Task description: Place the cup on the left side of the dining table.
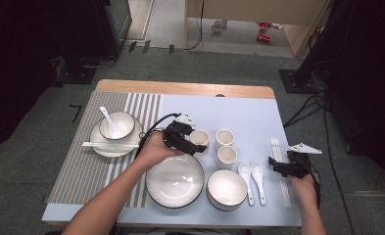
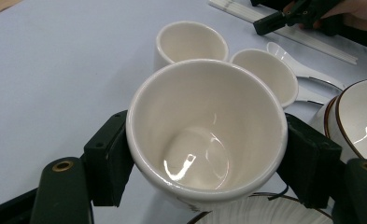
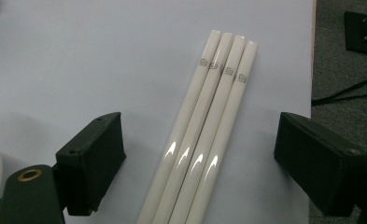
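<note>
At about nine o'clock on the worktop [image 1: 258, 117], one setting looks finished: a small bowl [image 1: 116, 125] with a spoon [image 1: 107, 117] in it sits on a plate [image 1: 98, 145] on the striped mat [image 1: 82, 166], and a pair of chopsticks [image 1: 109, 145] lies across the plate's near rim. I'd judge that part done and the rest not yet laid out.

Near the centre, your left gripper [image 2: 204, 154] has its fingers [image 2: 107, 161] spread wide and pressed on either side of a cup [image 2: 204, 135] — a smooth, glossy cream ceramic with a round mouth and no handle, empty inside. It sits just above the ribbed plate [image 1: 175, 180] at six o'clock, tilted toward the camera. Two matching cups [image 1: 225, 147] stand just beside it at about three o'clock of your hand, touching or nearly so.

Further right come a dark-rimmed bowl [image 1: 227, 188] and two white ceramic spoons [image 1: 252, 178] lying side by side. All of these are bunched together, so a second setting remains to be arranged.

At three o'clock, your right gripper [image 3: 200, 158] hovers with its fingers [image 3: 95, 156] wide apart and holding nothing — four glossy, round, cream chopsticks [image 3: 204, 135] lie between them, packed side by side on the pale blue cloth [image 3: 78, 60], each with a small printed mark near the far end.
</note>
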`<state>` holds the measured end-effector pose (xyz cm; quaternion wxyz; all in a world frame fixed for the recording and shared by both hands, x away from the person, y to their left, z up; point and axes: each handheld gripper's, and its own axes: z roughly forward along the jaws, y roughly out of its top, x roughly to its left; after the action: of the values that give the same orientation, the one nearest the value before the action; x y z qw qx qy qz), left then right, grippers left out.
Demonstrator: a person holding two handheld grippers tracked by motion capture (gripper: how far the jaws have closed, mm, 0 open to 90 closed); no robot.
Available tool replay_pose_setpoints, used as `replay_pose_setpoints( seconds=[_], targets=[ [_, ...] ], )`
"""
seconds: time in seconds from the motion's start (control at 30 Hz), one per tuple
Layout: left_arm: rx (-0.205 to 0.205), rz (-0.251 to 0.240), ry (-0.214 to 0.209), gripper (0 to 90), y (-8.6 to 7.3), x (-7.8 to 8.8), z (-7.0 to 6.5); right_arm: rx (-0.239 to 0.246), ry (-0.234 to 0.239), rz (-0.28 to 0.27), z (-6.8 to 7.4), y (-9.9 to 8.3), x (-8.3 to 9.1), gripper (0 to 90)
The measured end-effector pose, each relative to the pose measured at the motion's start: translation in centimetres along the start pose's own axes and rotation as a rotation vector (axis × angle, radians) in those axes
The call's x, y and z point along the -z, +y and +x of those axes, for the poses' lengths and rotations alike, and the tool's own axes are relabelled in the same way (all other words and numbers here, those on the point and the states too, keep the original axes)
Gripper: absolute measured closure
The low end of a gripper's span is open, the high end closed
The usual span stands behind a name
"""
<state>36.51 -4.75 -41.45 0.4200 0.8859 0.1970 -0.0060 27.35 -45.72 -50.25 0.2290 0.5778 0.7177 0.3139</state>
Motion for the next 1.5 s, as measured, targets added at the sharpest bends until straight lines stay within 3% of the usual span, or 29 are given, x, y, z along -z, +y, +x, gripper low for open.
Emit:
replay_pose_setpoints(
  seconds=[0.27,0.87,1.5],
  targets=[
    [0.024,-0.02,-0.009,27.6,-0.2,1.5,0.1,0.0,-0.001,0.0,0.0,0.0,0.0,15.6],
    [0.01,-0.035,0.039,27.6,-0.9,5.4,-0.1,0.003,-0.002,0.0,0.0,0.0,0.0,15.6],
    [0.021,-0.044,0.067,27.7,-3.1,8.7,-0.7,0.002,-0.002,0.0,0.0,0.0,0.0,15.6]
  ],
)
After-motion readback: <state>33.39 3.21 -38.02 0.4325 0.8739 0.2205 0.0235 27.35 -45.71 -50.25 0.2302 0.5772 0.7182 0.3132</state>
